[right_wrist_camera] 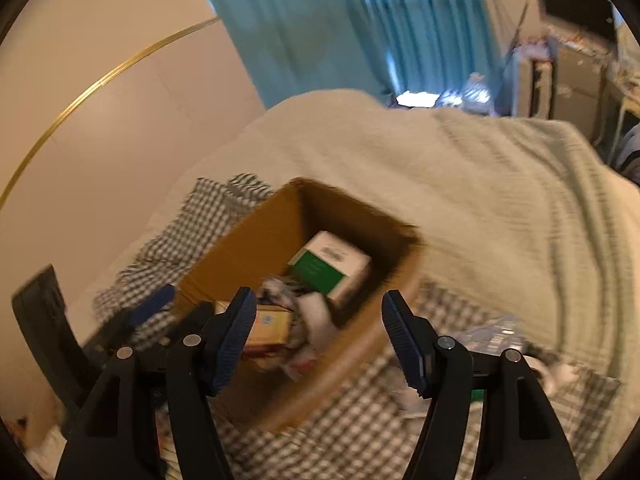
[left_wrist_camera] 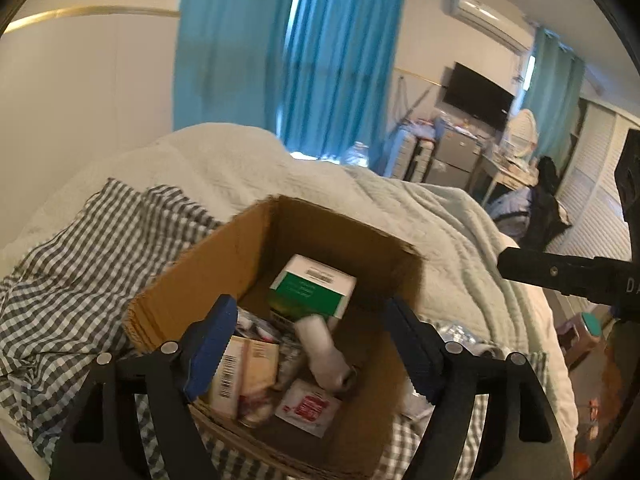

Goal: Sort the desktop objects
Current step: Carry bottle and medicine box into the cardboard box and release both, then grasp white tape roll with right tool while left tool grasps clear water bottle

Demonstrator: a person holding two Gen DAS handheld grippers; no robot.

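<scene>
Both the left hand-held gripper [left_wrist_camera: 310, 344] and the right hand-held gripper [right_wrist_camera: 318, 344] hang spread apart and empty above the open brown cardboard box [left_wrist_camera: 240, 248] on the checked bedsheet [left_wrist_camera: 68, 264]. Inside lie a white cylindrical bottle [left_wrist_camera: 322, 346], a red-and-white sachet [left_wrist_camera: 308, 408] and, farther back, a green-and-white carton [left_wrist_camera: 314, 286]. This looks like a pause between placements, so the next move probably calls for fetching another loose item.

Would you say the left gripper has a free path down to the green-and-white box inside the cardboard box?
Probably yes. The left gripper is open above the open-topped cardboard box, and the green-and-white box lies on top at the far end, only a white roll near it.
</scene>
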